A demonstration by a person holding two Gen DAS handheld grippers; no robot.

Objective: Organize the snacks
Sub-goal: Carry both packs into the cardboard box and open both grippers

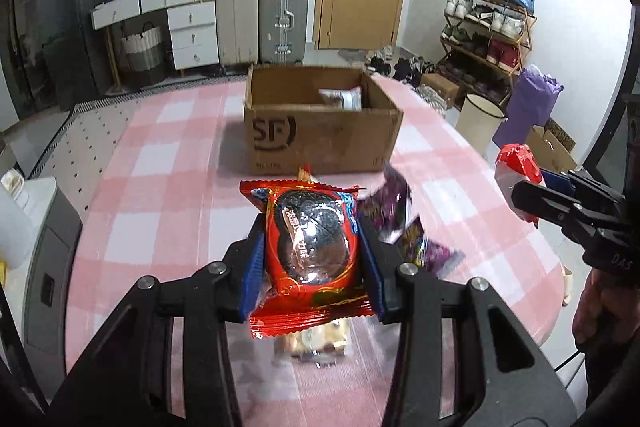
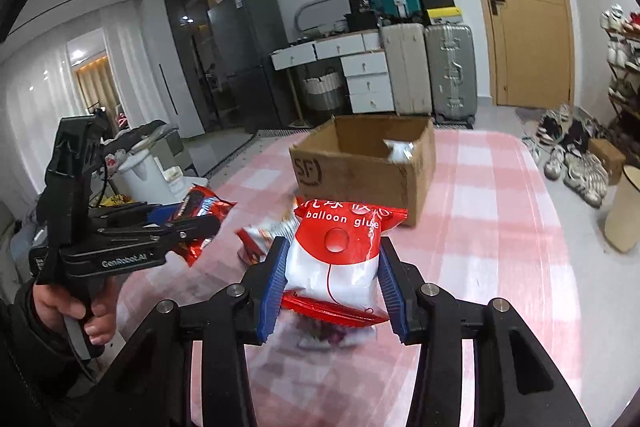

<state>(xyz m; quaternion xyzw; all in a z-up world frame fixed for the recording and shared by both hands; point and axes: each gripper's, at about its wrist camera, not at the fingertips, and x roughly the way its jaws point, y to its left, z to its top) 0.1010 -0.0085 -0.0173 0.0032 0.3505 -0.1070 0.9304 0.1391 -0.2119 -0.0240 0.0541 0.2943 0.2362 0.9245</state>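
My left gripper (image 1: 312, 223) is shut on a red cookie packet (image 1: 312, 251), held above the pink checked table (image 1: 168, 163). My right gripper (image 2: 332, 259) is shut on a red and white "balloon glue" packet (image 2: 340, 259). An open cardboard box (image 1: 320, 127) stands ahead at the table's far side; a white packet (image 1: 344, 97) lies inside. A purple packet (image 1: 404, 223) and a yellow snack (image 1: 316, 341) lie on the table under my left gripper. The right gripper (image 1: 532, 199) shows at right in the left view; the left gripper (image 2: 192, 223) shows at left in the right view.
More red packets (image 2: 260, 239) lie on the table in front of the box (image 2: 368, 167). A white kettle (image 2: 144, 175) stands off the table's left side. A cream bin (image 1: 480, 123) and shoe rack (image 1: 488, 27) stand to the right. Suitcases (image 1: 260, 19) and a door are behind.
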